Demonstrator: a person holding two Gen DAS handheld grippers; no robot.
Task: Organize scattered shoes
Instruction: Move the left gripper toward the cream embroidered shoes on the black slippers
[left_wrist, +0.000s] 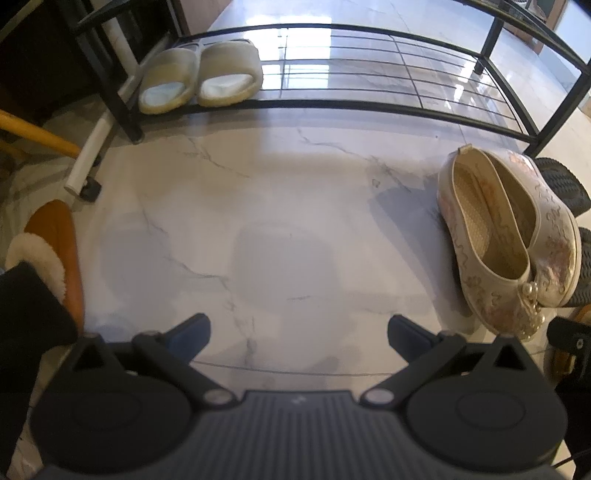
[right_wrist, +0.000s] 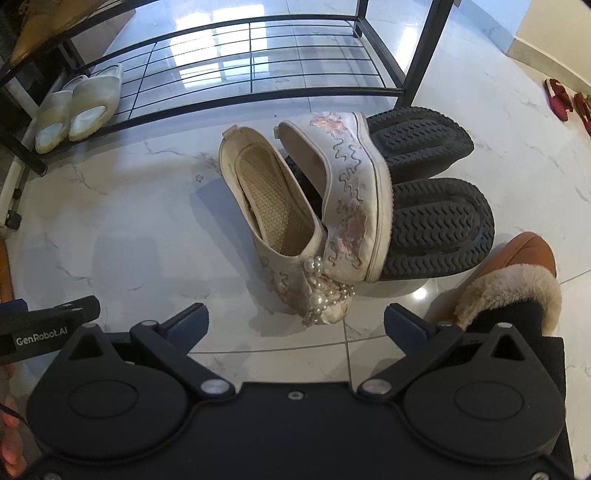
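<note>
We hold both grippers low over a white marble floor (left_wrist: 280, 206) in front of a black wire shoe rack (left_wrist: 369, 107). Our right gripper (right_wrist: 293, 325) is spread wide and grips nothing; just ahead of it, near its midline, lies a pair of cream embroidered shoes (right_wrist: 306, 206) with pearl tassels at the toes, the toes pointing toward us. One shoe sits flat on the tile, the other is tipped on its side and leans on a pair of black slippers (right_wrist: 436, 218) turned sole-up just behind it. From our left gripper (left_wrist: 299, 332), likewise spread and empty, the same embroidered shoes (left_wrist: 506, 236) lie well off to the right, with bare tile directly ahead. A pair of beige slippers (left_wrist: 201, 75) already rests side by side at the left end of the rack's bottom shelf. A tan fur-lined slipper (right_wrist: 517, 273), worn on a foot in a black sock, stands beside the right gripper's right finger. Two red shoes (right_wrist: 565, 99) lie far off by the wall.
</note>
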